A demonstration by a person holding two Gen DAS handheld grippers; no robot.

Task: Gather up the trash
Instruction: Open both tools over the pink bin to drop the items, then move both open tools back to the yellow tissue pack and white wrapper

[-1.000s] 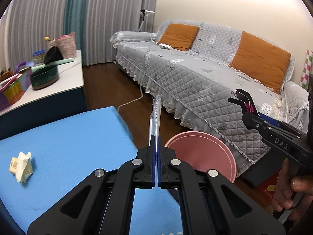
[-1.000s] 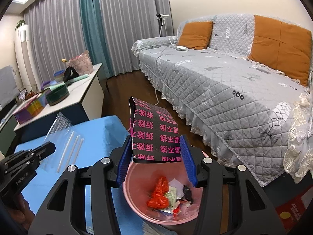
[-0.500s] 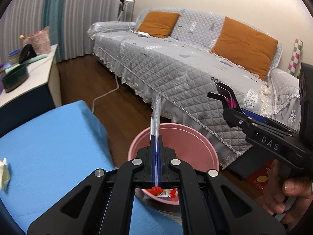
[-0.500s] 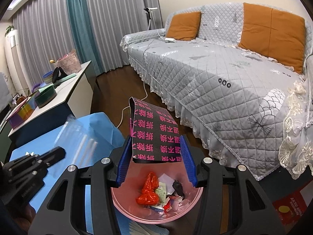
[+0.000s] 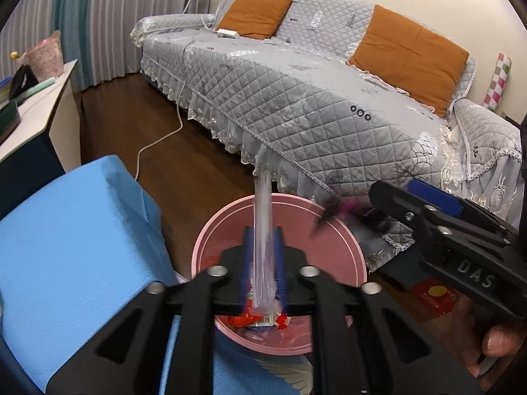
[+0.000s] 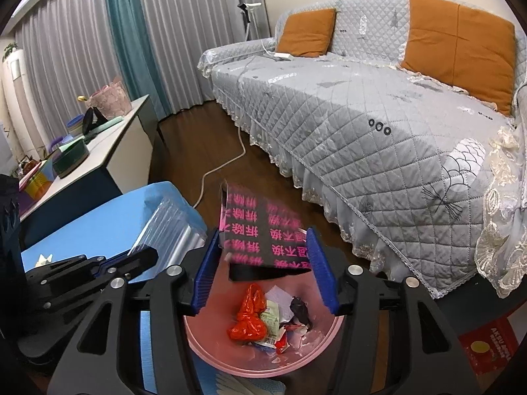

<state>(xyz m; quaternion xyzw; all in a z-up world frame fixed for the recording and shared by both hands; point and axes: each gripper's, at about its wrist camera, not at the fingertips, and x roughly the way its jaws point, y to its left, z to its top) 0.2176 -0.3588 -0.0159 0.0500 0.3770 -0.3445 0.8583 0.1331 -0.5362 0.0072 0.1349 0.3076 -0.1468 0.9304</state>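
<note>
Both grippers sit over the pink bin (image 6: 263, 355) at 6 o'clock. Your left gripper (image 5: 262, 265) is parted, the clear plastic bag (image 5: 263, 230) loose between its pads; your right gripper (image 6: 265, 270) spreads wide, the black-and-pink wrapper (image 6: 263, 233) slipping. Hold centred above the rim until both drop.

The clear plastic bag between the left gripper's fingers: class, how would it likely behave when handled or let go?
The clear plastic bag looks thin and probably floppy and very light. Its glossy film seems slippery, so it may flutter unpredictably toward the pink bin.
</note>
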